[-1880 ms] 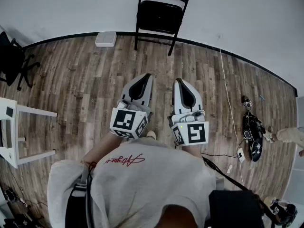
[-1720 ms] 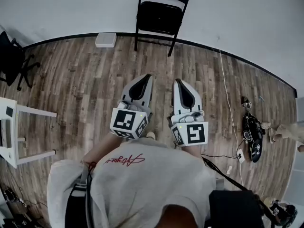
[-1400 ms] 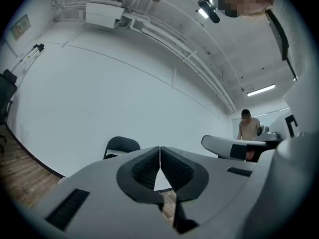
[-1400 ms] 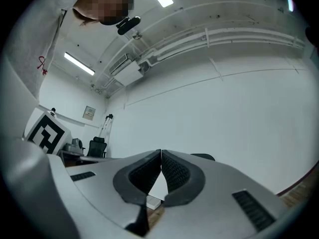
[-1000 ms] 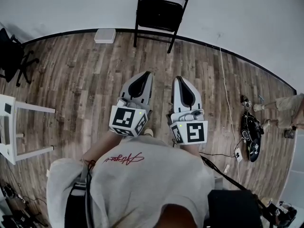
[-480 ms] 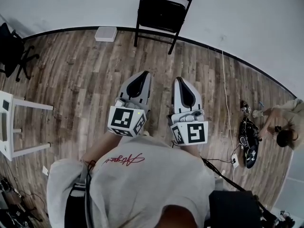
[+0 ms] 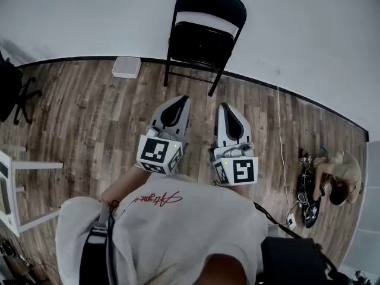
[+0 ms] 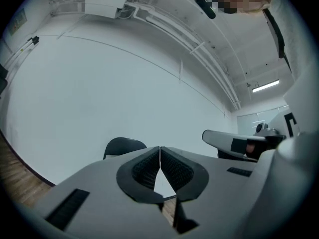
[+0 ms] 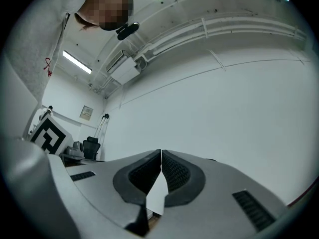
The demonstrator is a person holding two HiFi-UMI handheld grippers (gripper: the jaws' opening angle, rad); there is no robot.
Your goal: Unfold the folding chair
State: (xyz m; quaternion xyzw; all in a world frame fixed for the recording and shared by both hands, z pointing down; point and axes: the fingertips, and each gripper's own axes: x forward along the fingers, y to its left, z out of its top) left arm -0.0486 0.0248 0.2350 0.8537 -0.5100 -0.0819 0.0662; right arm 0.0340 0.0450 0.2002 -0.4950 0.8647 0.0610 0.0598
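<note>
A black folding chair (image 7: 205, 37) stands against the white wall at the top of the head view, its seat panel lying close to the frame. My left gripper (image 7: 177, 103) and right gripper (image 7: 227, 108) are held side by side over the wooden floor, both pointing at the chair and a short way from its legs. Both are shut with nothing between the jaws. In the left gripper view the chair's rounded backrest (image 8: 122, 146) shows just over the closed left gripper (image 8: 160, 148). The right gripper view shows the closed right gripper (image 9: 161, 152) against the wall.
A white box (image 7: 126, 67) sits at the wall's foot, left of the chair. A black office chair (image 7: 12, 88) and a white stool (image 7: 18, 189) stand at the left. At the right a person (image 7: 335, 177) crouches over gear (image 7: 309, 200), and a cable (image 7: 279, 129) runs along the floor.
Both grippers have moved forward toward the chair, which now looks larger and closer. The person at the right has crouched down by the gear. The jaws stayed shut.
</note>
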